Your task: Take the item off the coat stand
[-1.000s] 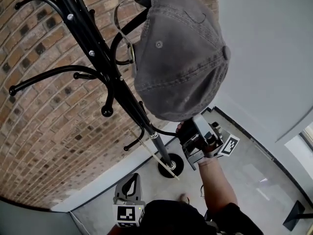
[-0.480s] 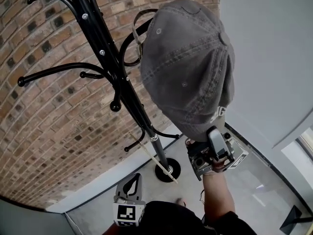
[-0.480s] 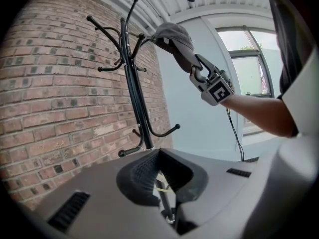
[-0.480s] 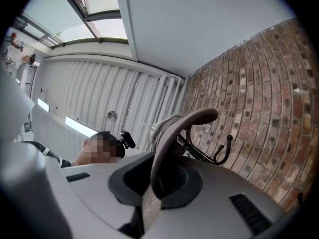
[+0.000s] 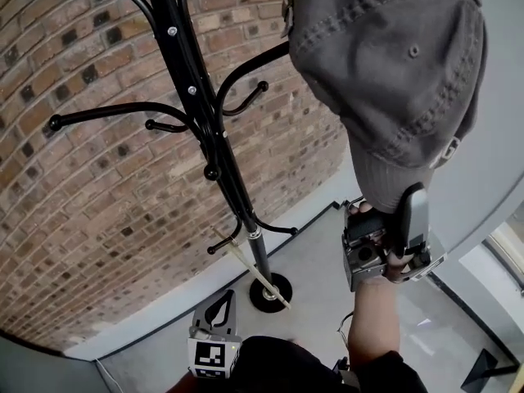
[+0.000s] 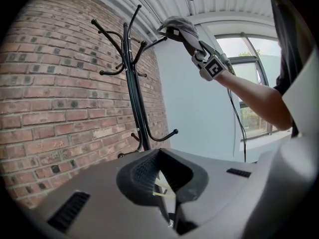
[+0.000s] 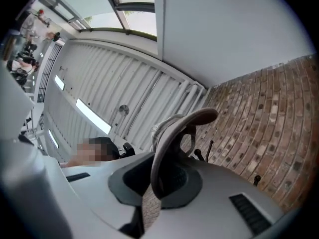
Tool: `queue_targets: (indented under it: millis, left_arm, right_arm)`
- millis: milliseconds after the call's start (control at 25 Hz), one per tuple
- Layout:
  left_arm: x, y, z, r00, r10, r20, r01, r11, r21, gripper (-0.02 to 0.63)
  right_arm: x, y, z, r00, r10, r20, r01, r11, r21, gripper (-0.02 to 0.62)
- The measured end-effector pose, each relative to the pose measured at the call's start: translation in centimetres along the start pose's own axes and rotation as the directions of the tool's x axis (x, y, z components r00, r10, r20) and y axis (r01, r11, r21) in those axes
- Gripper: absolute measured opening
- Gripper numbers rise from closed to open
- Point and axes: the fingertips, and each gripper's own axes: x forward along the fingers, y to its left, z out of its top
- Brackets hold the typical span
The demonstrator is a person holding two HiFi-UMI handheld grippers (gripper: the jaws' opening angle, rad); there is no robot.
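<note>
Right gripper (image 5: 407,207) raised, jaws pinched on the brim (image 7: 167,148) of the grey cap (image 5: 393,64). The cap hangs up high, right of the stand (image 5: 214,137). Its long axis runs steeply: brim end lowest, pointing down into the gripper, and strap end uppermost, just beside an upper hook; contact there unclear. Left gripper (image 5: 218,308) is low near the person's body, jaws pressed together, nothing between them. Brick wall (image 5: 82,203) behind the stand.

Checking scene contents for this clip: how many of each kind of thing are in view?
cap: 1
coat stand: 1
grippers: 2, the left gripper and the right gripper
Total: 4
</note>
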Motion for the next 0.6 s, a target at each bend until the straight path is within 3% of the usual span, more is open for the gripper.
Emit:
queue_targets:
  millis: [160,360,600]
  left_arm:
    - [-0.5,-0.4,-0.2,1.0,-0.016,0.019,0.016,1.0,-0.012,0.031]
    - [-0.3,-1.6,0.0,0.994,-0.1,0.04,0.1,0.995,-0.01,0.032]
    - [-0.3,-3.9,0.1,0.97,-0.235,0.066,0.235,0.972,-0.003,0.032]
  right_arm:
    - [0.4,1.4,1.6,0.997,-0.08,0.007,0.08,0.99,-0.113,0.031]
    - [-0.9,3.6,2.4,0.98,-0.194,0.041,0.199,0.963,-0.181,0.031]
    - [-5.7,8.1,3.4,0.931,-0.352,0.102,0.366,0.883,-0.293,0.031]
